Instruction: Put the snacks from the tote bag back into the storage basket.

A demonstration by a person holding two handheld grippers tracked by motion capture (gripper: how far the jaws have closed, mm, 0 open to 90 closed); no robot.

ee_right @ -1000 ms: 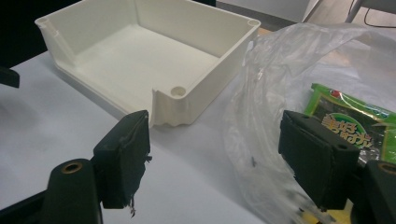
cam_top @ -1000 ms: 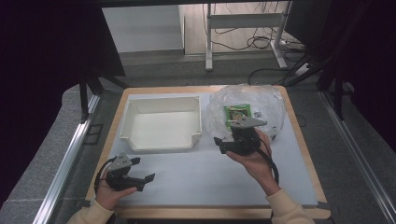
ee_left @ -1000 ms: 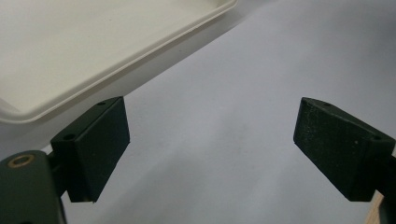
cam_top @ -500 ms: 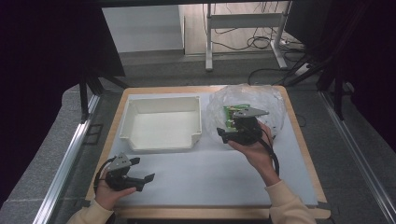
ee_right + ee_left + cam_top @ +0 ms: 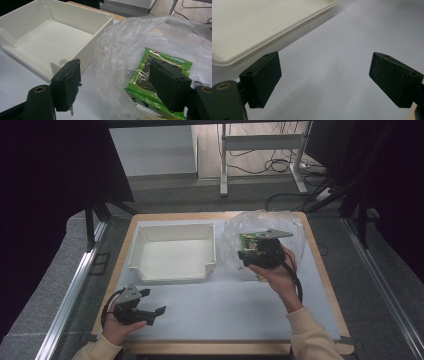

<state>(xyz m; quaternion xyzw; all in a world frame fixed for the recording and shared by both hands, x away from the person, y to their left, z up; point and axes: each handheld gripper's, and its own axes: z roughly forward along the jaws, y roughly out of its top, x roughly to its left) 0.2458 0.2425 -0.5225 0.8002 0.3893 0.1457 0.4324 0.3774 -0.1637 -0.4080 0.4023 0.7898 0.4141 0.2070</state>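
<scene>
The right gripper (image 5: 248,254) has slid away from the person and now sits at the clear plastic bag (image 5: 235,240), so a pick from it looks about to start. Its jaws are spread wide: one stands outside the bag's mouth, the other over the green packet (image 5: 160,72) inside, nothing pinched yet. Just beyond its left jaw sits the white tray (image 5: 82,18). The left gripper (image 5: 152,312) hovers spread and empty near the table's front.
</scene>
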